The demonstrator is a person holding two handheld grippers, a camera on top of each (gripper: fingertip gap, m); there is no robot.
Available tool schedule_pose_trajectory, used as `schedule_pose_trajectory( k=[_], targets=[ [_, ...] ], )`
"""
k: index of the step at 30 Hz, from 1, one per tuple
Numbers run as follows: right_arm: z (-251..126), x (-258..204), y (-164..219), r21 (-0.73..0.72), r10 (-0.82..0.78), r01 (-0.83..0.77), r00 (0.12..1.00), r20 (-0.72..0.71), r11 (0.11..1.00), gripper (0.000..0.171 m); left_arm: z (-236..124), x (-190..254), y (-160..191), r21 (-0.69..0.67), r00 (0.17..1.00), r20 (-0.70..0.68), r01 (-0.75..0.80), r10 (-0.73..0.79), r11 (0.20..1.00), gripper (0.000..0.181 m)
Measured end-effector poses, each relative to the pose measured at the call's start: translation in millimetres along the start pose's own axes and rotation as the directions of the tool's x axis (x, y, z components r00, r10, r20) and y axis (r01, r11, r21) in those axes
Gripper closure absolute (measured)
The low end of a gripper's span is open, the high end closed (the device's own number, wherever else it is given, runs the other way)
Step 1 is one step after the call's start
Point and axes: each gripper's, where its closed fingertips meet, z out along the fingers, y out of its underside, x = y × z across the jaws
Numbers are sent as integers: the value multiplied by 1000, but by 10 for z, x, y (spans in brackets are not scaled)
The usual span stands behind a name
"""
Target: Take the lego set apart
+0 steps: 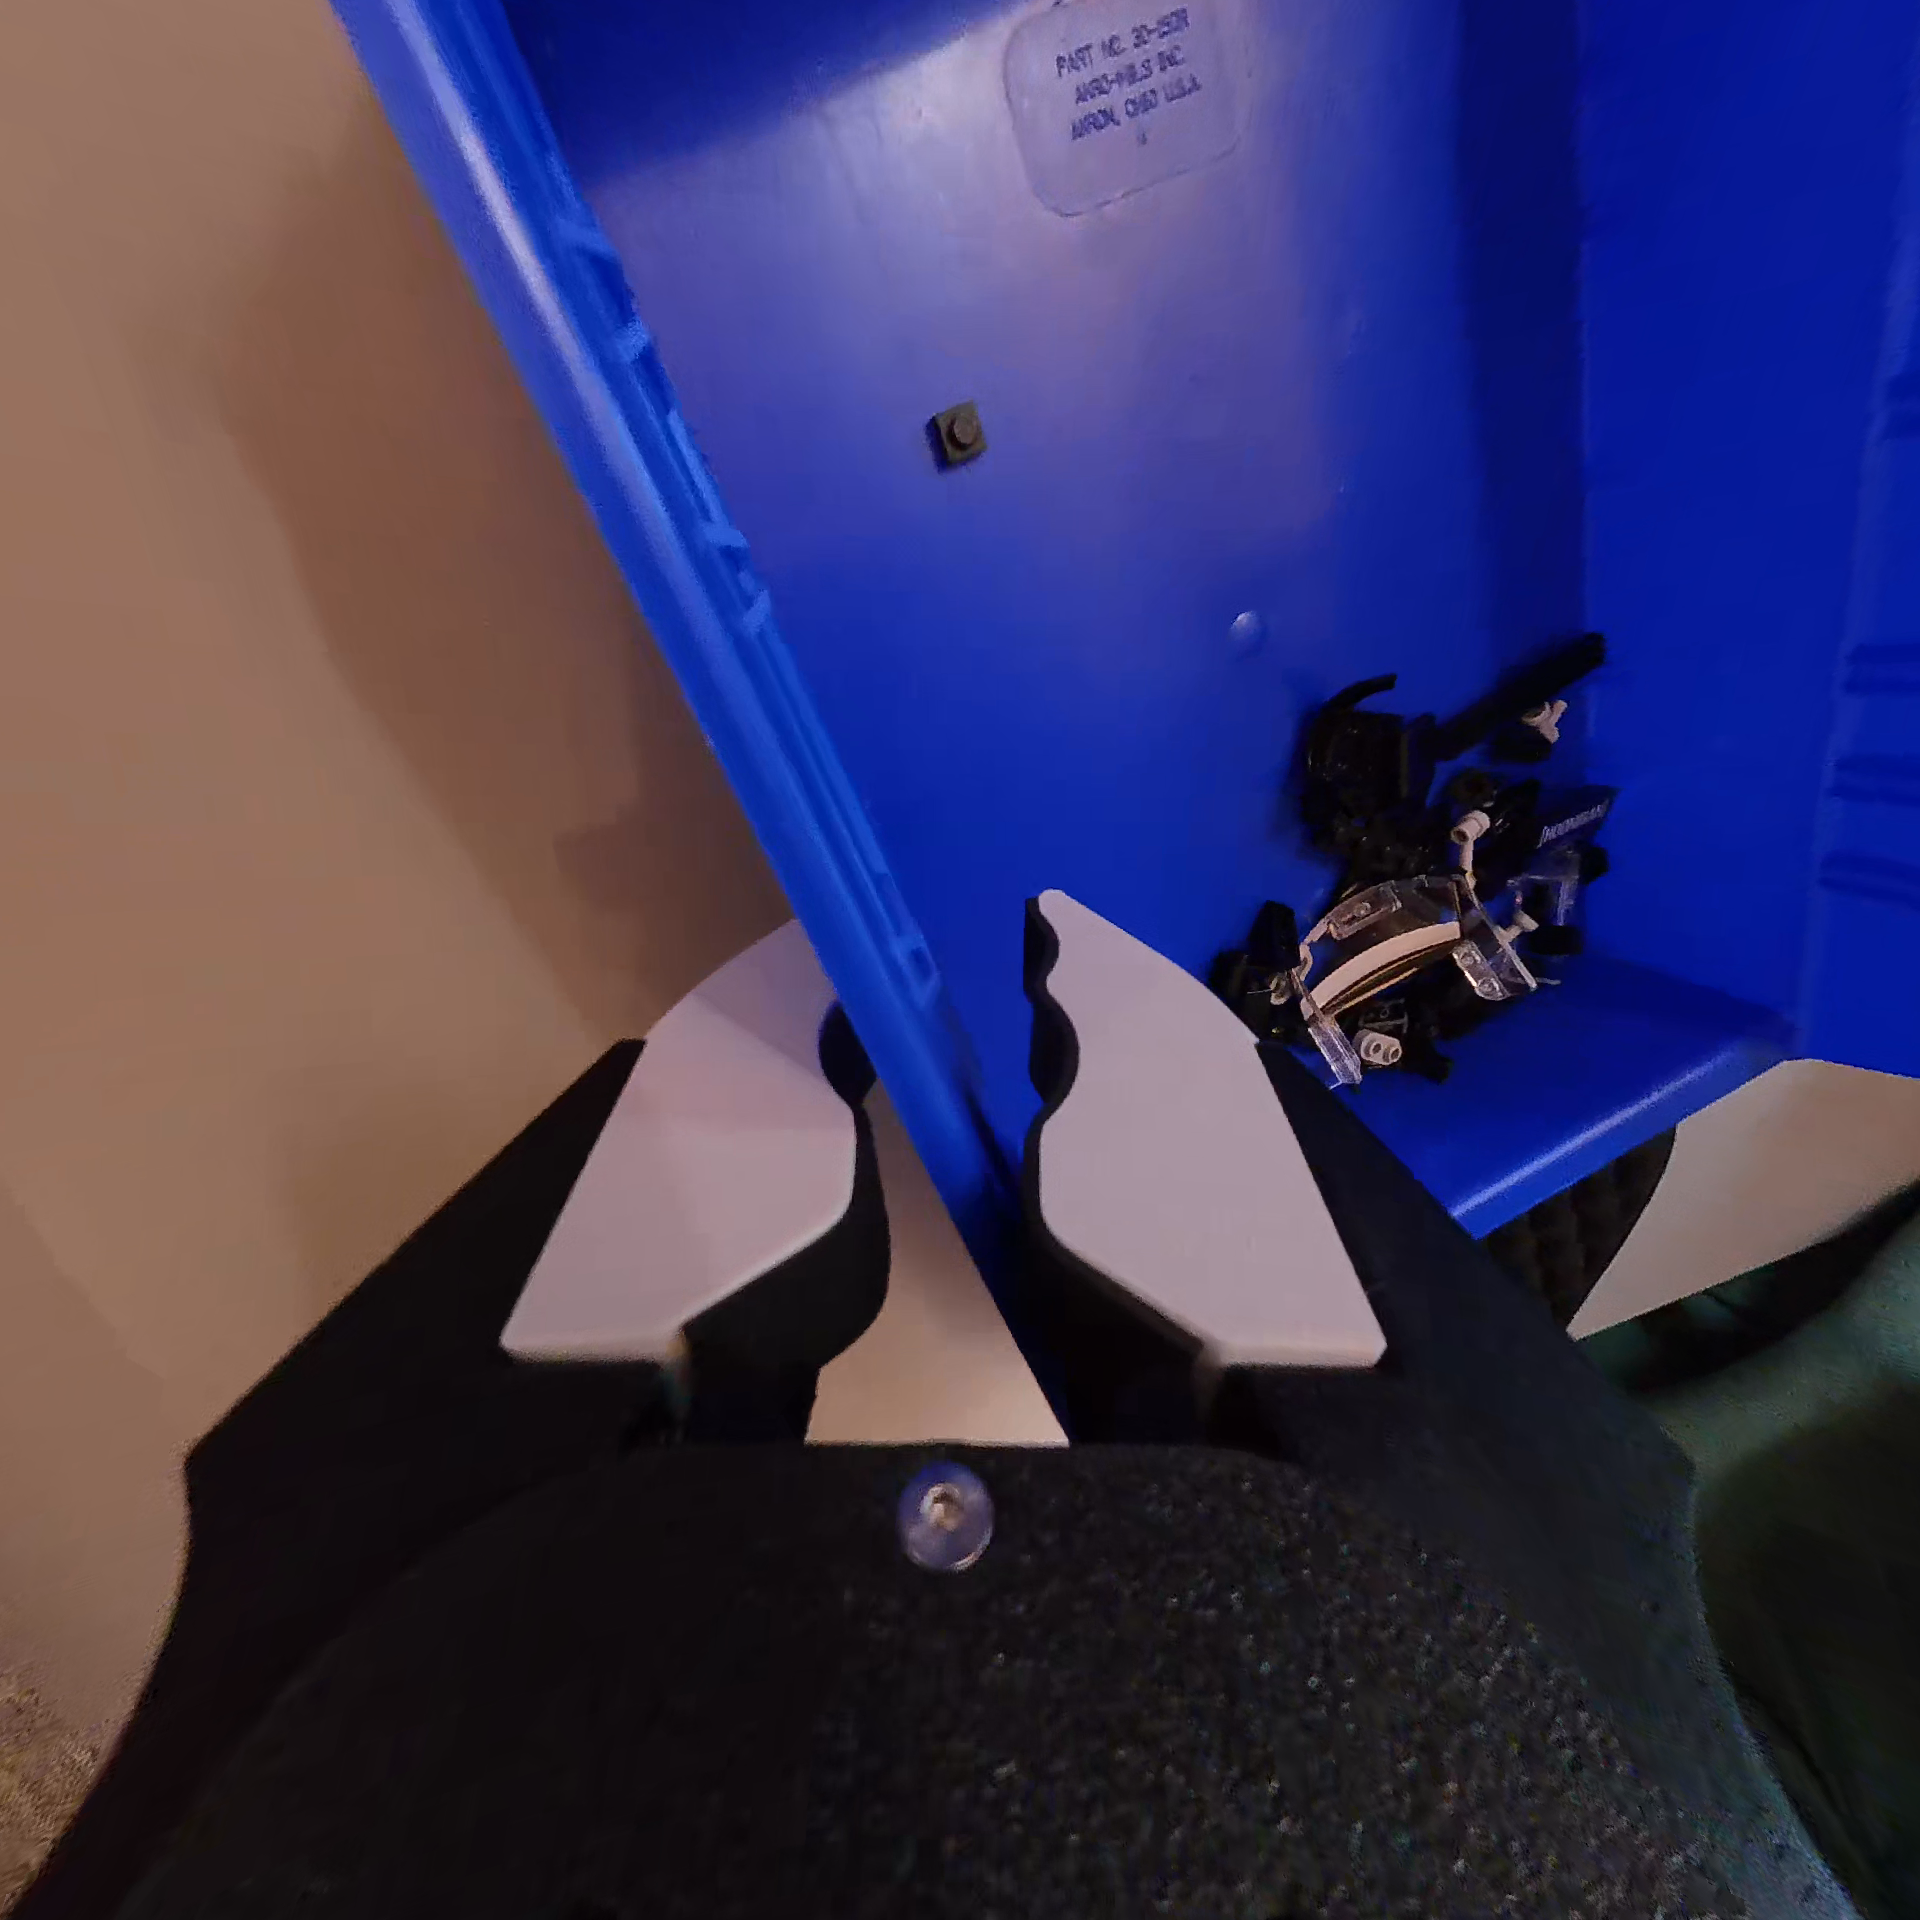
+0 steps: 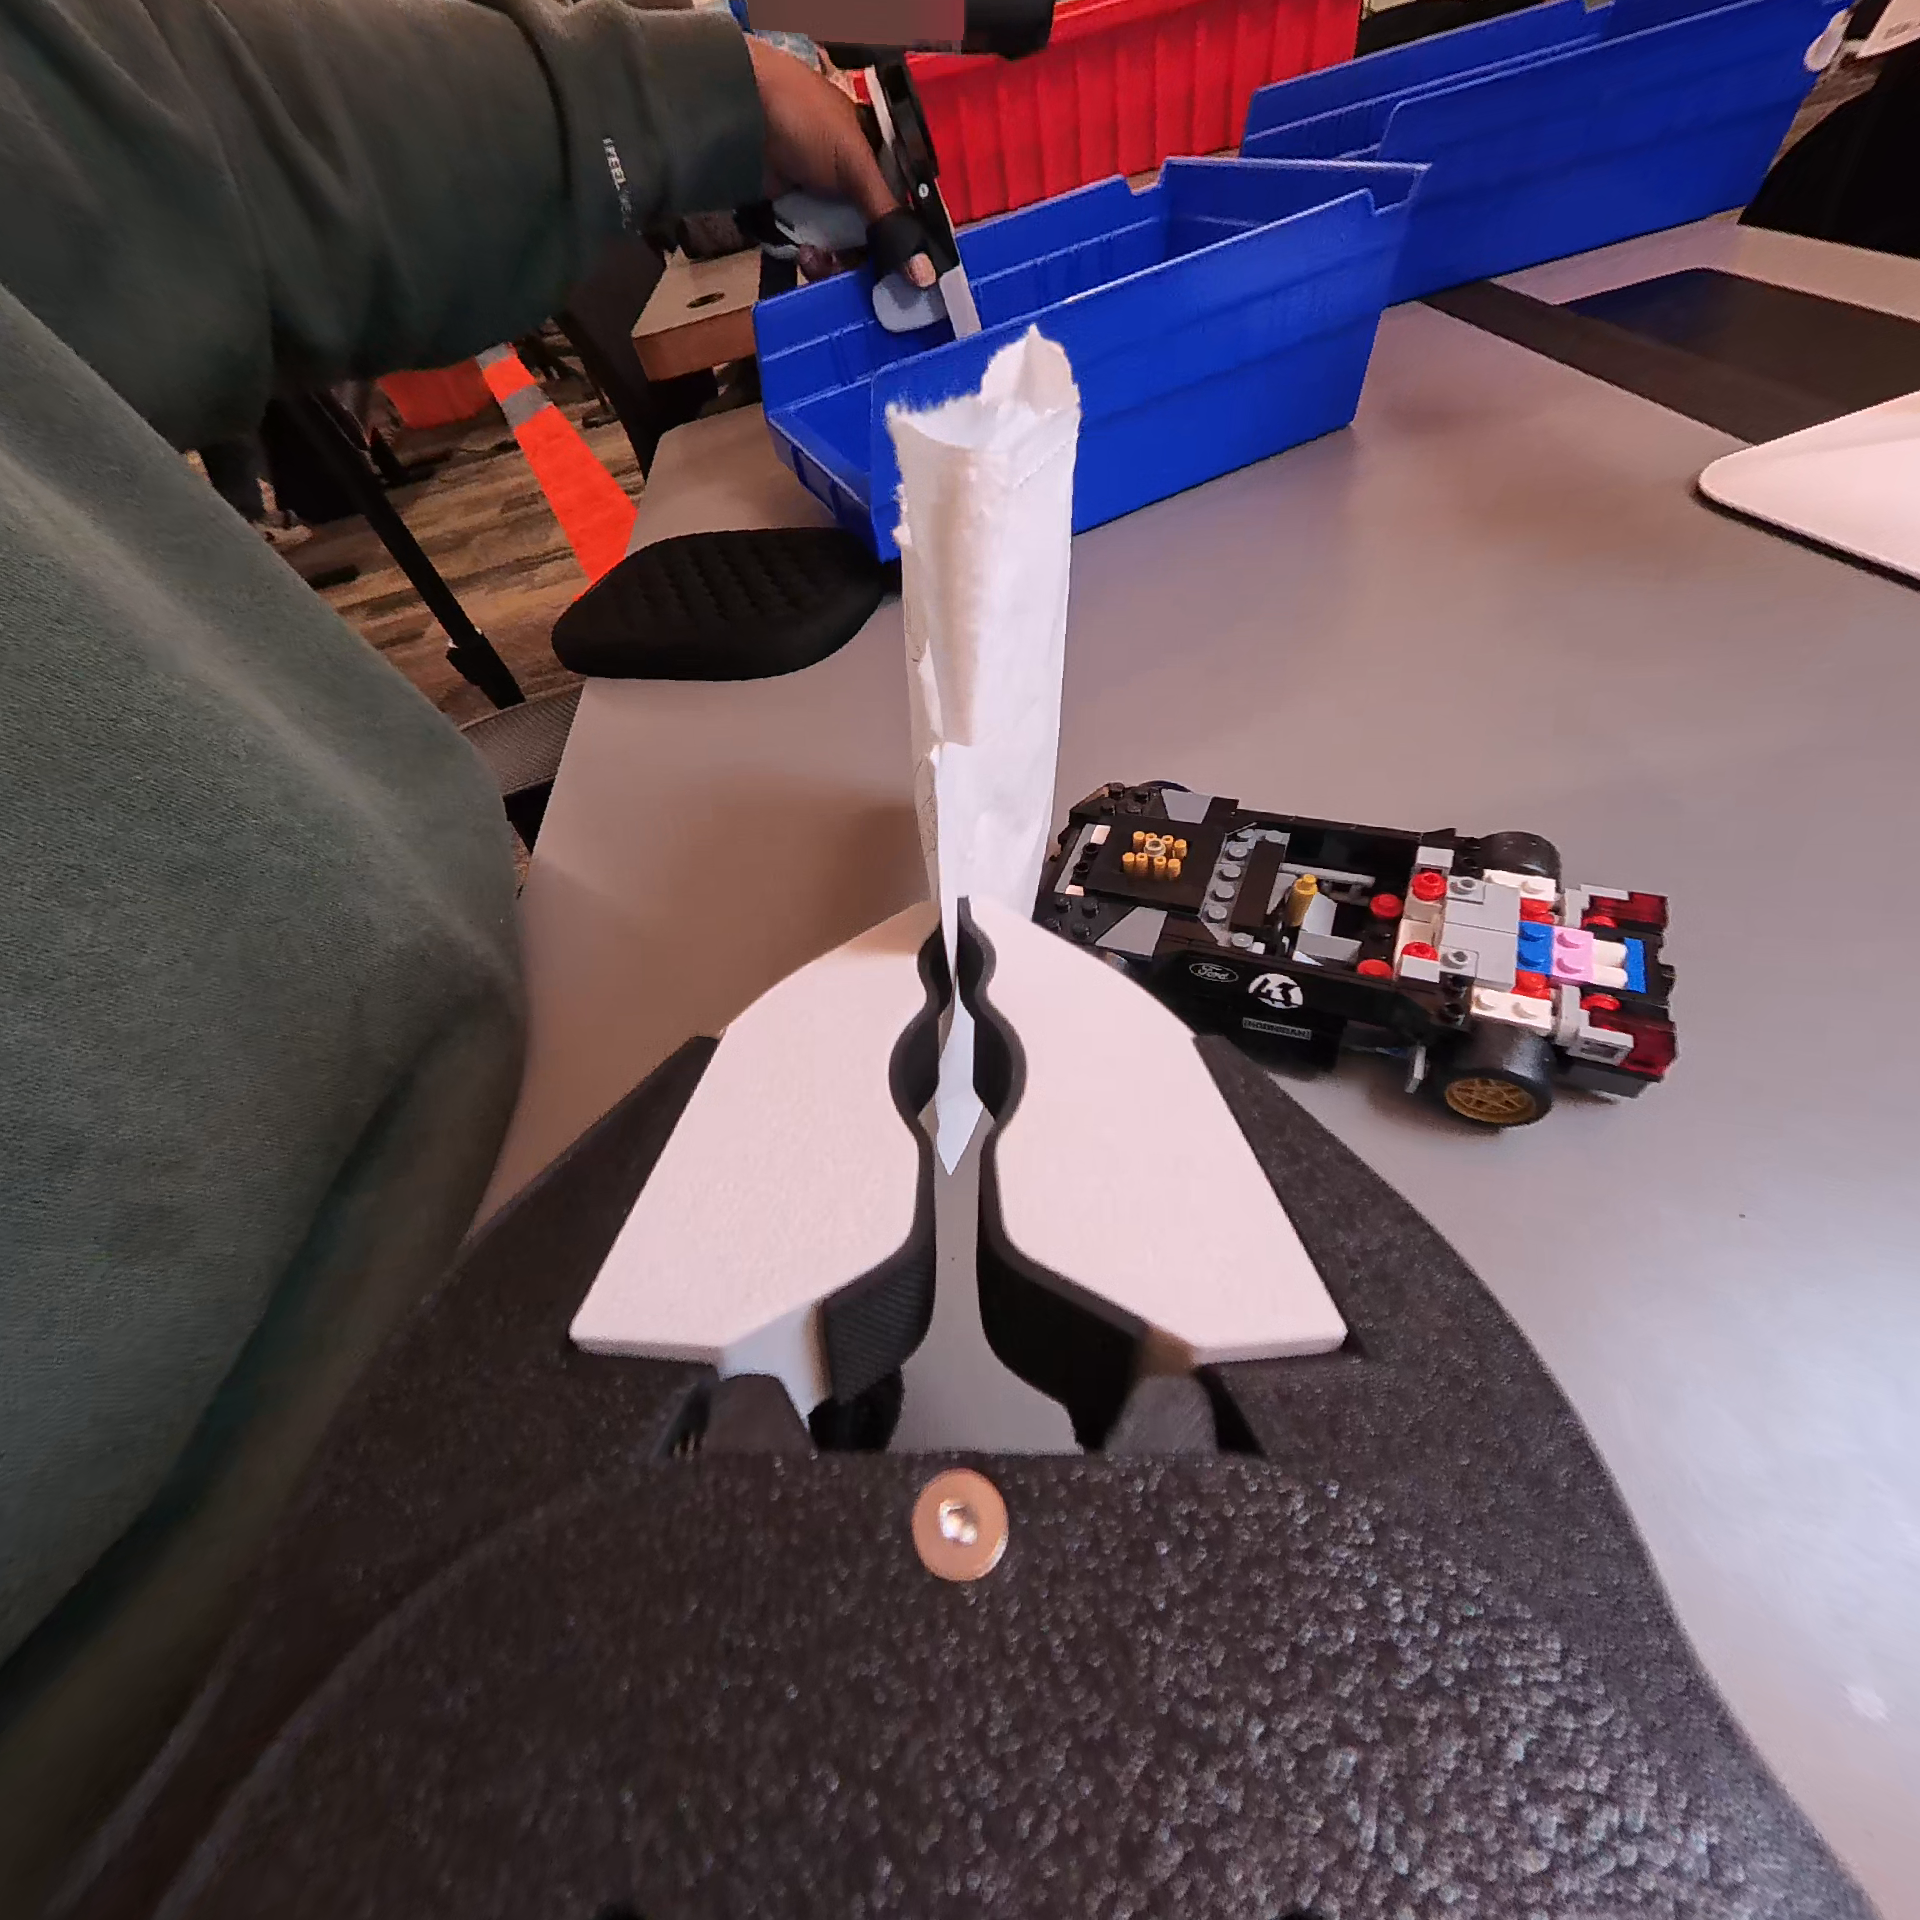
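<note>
The lego car (image 2: 1351, 956) stands on its wheels on the grey table, at about two o'clock from my right jaws. It is black, its roof is off and the coloured bricks inside show. Loose black and clear pieces (image 1: 1423, 883) lie in one corner of the blue bin (image 1: 1143, 623).

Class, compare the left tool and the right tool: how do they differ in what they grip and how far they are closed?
The left tool straddles the wall of the blue plastic bin, its white fingers apart. The right tool is pinched nearly shut on a thin white paper bag that stands upright. Both have white fingers on black bodies.
</note>
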Motion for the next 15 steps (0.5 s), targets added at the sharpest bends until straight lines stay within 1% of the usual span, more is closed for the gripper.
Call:
schedule_pose_trajectory(
  k=[3, 10, 13, 15],
  targets=[
    [9, -5, 23, -11, -4, 4, 1000, -1, 1000, 171, 0, -37, -18, 17, 1000, 22, 8, -8, 1000, 160],
    [-4, 7, 15, -11, -4, 4, 1000, -10, 1000, 171, -16, -120, -73, 54, 989, 134, 51, -58, 997, 173],
    [-1, -7, 16, -12, -4, 4, 1000, -7, 1000, 171, -104, -91, -182, 96, 983, 179, 17, -34, 995, 175],
    [5, -19, 17, -12, -4, 4, 1000, 0, 1000, 171, -177, -38, -247, 98, 978, 209, -21, 0, 995, 175]
  ],
)
